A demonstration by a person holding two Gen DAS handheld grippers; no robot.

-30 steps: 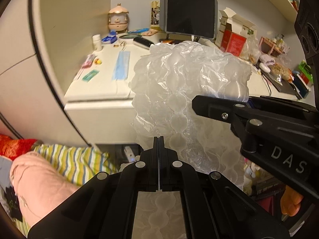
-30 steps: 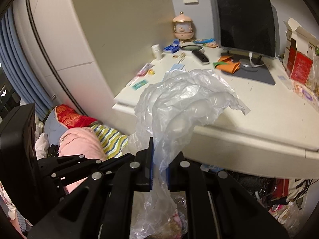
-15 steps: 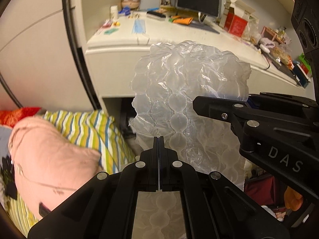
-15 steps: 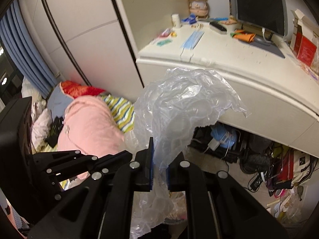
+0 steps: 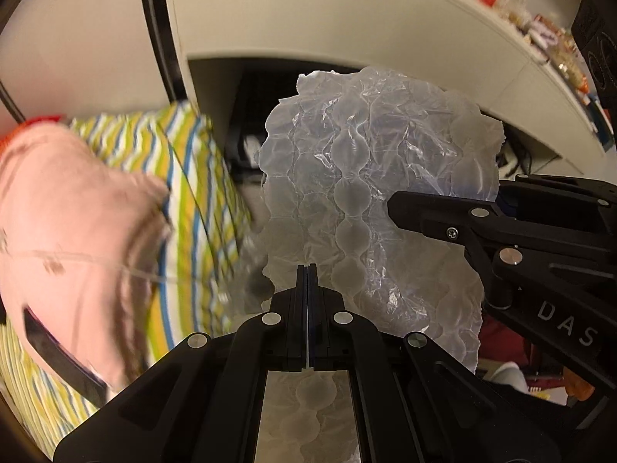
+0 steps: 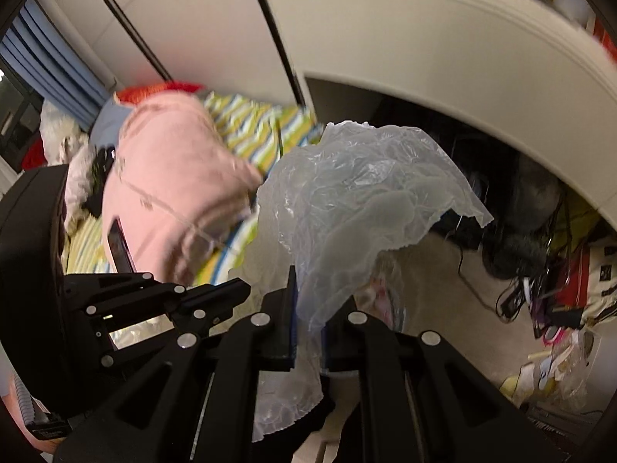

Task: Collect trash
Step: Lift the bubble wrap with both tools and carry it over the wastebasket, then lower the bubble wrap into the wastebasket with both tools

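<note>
A white desk edge [image 5: 347,11] is seen at twelve o'clock. A pink garment [image 6: 169,177] is laid on striped bedding [image 5: 193,200] at nine o'clock. Tangled cables [image 6: 516,270] and red items are noted at three o'clock under the desk.

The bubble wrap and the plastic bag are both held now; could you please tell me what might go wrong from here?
1. The left tongs pinch the bubble wrap only at its lower edge; the sheet may slip free.
2. The plastic bag billows above the right tongs and hides what lies ahead.
3. The cables on the floor under the desk may snag a low swing.
</note>
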